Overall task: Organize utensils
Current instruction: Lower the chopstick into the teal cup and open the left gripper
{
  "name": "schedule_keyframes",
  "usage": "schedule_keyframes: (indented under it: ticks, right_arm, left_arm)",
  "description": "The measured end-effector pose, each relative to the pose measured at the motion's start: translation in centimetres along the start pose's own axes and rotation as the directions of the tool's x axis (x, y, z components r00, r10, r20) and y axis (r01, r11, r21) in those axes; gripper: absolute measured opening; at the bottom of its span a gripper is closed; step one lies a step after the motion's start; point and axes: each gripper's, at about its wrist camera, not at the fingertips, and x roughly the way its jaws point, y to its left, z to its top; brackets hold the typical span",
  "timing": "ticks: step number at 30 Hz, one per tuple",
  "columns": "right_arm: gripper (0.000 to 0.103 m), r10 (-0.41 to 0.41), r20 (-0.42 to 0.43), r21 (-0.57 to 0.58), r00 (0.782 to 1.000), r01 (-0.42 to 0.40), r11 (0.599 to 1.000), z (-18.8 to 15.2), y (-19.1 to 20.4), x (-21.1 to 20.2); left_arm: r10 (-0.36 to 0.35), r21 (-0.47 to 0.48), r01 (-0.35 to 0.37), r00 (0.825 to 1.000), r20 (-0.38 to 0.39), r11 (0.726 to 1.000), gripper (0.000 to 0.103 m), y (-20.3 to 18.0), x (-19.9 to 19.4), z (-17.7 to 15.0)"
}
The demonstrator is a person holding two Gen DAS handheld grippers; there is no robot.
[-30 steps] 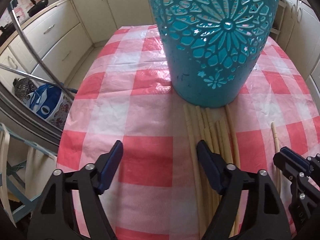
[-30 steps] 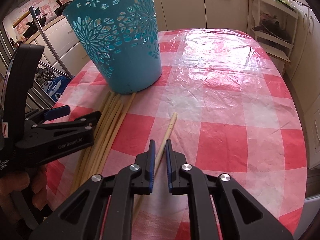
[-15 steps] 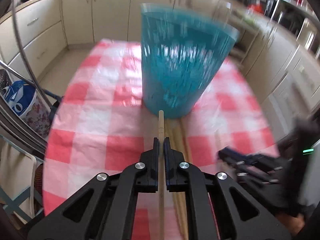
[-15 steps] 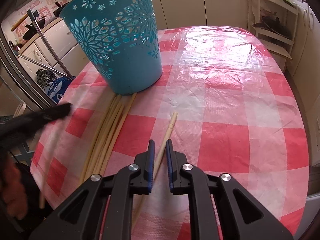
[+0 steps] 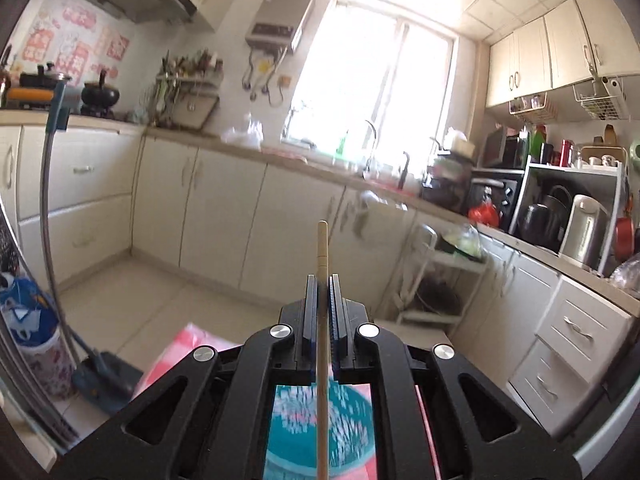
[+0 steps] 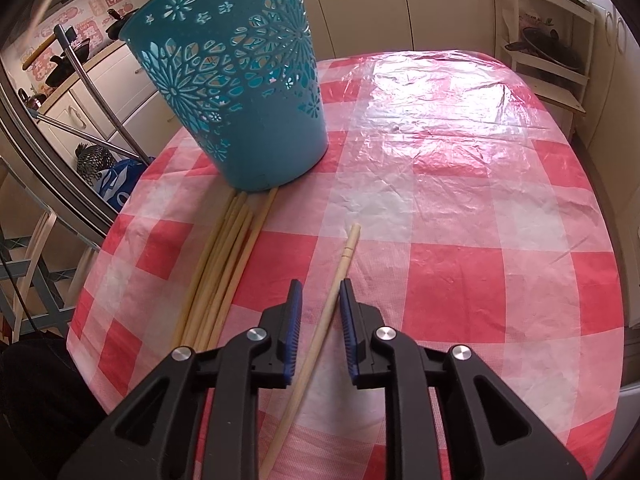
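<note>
Clenched on a single chopstick [image 5: 322, 256], the left gripper [image 5: 322, 280] points out across the kitchen, almost level; the stick runs straight between its jaws and its squared, grooved end pokes out past the fingertips. Below that gripper, seen through the gap in its frame, the rim of the teal basket [image 5: 320, 432] shows as a blur over the pink checked cloth. Beyond it stand cream cabinets [image 5: 224, 216] under a bright window [image 5: 372, 88], with a white shelf rack [image 5: 576, 208] of kettles to the right.

Over on the other side, the right gripper [image 6: 320, 298] tilts down at the table [image 6: 460, 240] and its jaws are opening — a second chopstick [image 6: 332, 300] lies between them on the cloth, and the blue pads stand clear of it on both sides. That stick slants from near the lower edge of the view up to its grooved end on a white square. Just left of it a bundle of chopsticks [image 6: 224, 264] lies flat and close together, their far ends touching the foot of the upright teal basket [image 6: 248, 92] — a cut-out flower pattern runs around its wall. Red and white checks under clear plastic cover the rest of the table.
</note>
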Motion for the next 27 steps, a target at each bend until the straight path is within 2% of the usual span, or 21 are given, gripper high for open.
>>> schedule_keyframes:
  ticks: [2,4,9,15,21,23,26,27]
  right_arm:
    - [0.023,0.001,-0.002,-0.001,1.000,-0.001,1.000,0.0,0.0,0.0]
    - [0.024,0.001,-0.003,-0.004,1.000,-0.001,1.000,0.1,0.1,0.0]
    - [0.024,0.004,-0.007,-0.001,1.000,-0.004,1.000,0.1,0.1,0.0]
    - [0.027,-0.001,-0.009,-0.006,1.000,0.001,1.000,0.1,0.2,0.1]
    - [0.028,-0.015,-0.012,-0.019,1.000,0.015,1.000,-0.1,0.5,0.0]
    - [0.028,-0.020,-0.013,-0.025,1.000,0.020,0.999,-0.2,0.6,0.0]
    - [0.028,-0.026,-0.017,-0.035,1.000,0.025,0.999,-0.3,0.7,-0.1]
    - [0.028,-0.027,-0.019,-0.034,0.999,0.026,0.999,-0.3,0.6,-0.2]
  left_arm:
    - [0.035,0.018,-0.036,0.999,0.037,0.999,0.005,-0.4,1.6,0.3]
    - [0.077,0.011,-0.078,0.996,0.042,0.997,0.005,-0.2,4.0,0.3]
    - [0.130,0.033,-0.129,0.991,-0.014,0.991,0.005,0.3,7.5,-1.9]
    - [0.153,0.081,-0.148,0.986,-0.071,0.986,0.005,1.7,7.7,-5.5]
    - [0.151,0.144,-0.131,0.979,-0.139,0.981,0.006,2.3,6.7,-8.2]
    - [0.154,0.169,-0.126,0.973,-0.170,0.978,0.010,2.5,6.0,-8.9]
    - [0.176,0.188,-0.138,0.962,-0.208,0.973,0.035,3.4,4.2,-9.4]
    - [0.193,0.188,-0.154,0.958,-0.212,0.970,0.049,3.7,3.2,-9.4]
